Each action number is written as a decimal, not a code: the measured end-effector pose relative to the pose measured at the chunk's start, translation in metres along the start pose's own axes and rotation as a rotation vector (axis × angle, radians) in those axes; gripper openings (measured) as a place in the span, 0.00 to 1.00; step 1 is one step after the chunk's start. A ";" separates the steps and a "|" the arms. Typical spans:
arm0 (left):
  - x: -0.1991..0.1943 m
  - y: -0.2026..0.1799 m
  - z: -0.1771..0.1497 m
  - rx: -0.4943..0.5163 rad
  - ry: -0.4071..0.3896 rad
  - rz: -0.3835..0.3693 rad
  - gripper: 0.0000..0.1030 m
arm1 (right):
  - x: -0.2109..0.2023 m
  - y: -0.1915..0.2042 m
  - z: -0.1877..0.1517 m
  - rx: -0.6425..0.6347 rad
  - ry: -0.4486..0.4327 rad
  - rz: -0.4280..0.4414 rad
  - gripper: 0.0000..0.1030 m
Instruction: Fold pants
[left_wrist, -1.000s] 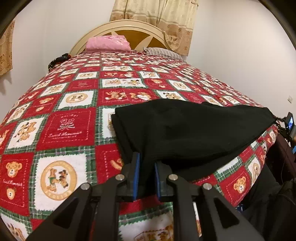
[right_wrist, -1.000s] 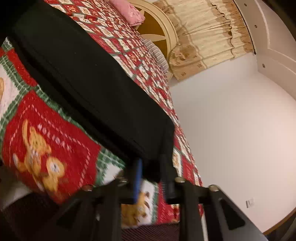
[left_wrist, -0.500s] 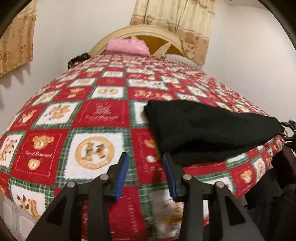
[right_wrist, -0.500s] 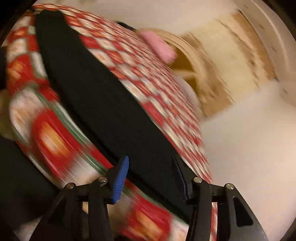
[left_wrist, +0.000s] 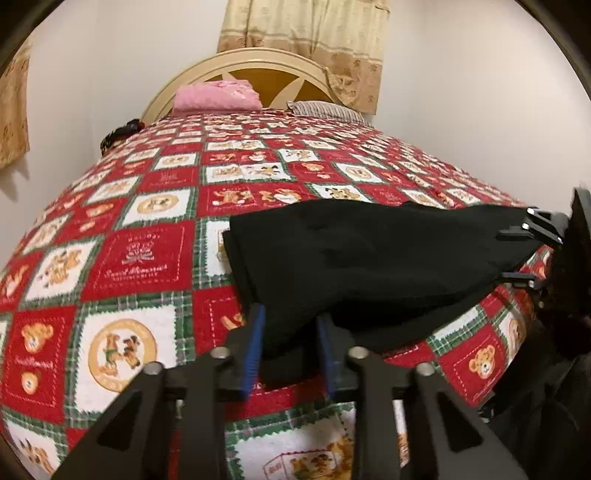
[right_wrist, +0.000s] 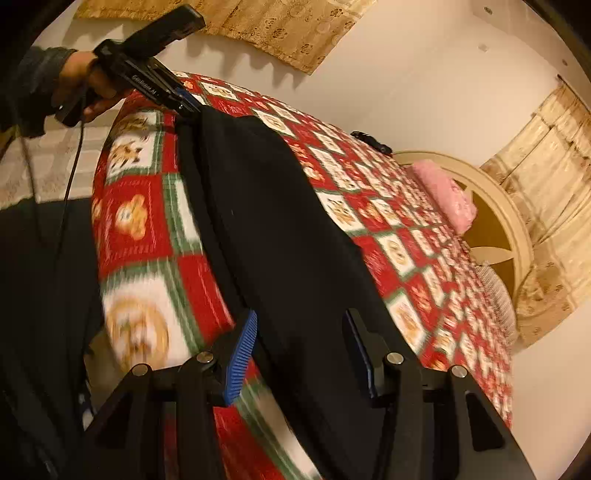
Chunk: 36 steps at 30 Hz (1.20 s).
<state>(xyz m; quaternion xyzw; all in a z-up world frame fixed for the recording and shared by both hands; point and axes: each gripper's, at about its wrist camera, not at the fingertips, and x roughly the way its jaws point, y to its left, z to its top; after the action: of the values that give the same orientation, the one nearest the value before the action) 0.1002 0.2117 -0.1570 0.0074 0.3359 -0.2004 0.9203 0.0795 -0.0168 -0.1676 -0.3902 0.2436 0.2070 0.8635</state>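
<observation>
Two folds seem done; my left gripper (left_wrist: 288, 347) has just been closing on pants (left_wrist: 369, 258), right gripper (right_wrist: 299, 350) spread around them.

i see the pants (left_wrist: 369, 258) as a plain black, soft, matte length of cloth, already folded into a long narrow band with layers stacked at its edges. it lies flat along the near edge of the bed, the lower layer spilling slightly over the side. one end shows a squared, doubled corner; the other tapers toward the far corner. from my other camera the pants (right_wrist: 280, 229) run diagonally, smooth, with few wrinkles.
</observation>
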 end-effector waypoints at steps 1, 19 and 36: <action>-0.002 0.000 0.001 0.005 -0.004 -0.004 0.22 | 0.009 0.003 0.003 0.008 0.006 0.008 0.48; -0.019 0.005 0.001 -0.038 -0.031 -0.080 0.08 | -0.004 -0.012 0.015 0.143 -0.009 0.126 0.03; -0.045 0.042 -0.014 -0.155 -0.089 0.131 0.43 | -0.015 -0.049 -0.006 0.233 0.043 0.164 0.47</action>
<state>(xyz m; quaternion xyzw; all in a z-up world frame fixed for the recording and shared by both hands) 0.0759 0.2689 -0.1444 -0.0506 0.3081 -0.1135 0.9432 0.0927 -0.0537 -0.1342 -0.2704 0.3154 0.2389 0.8777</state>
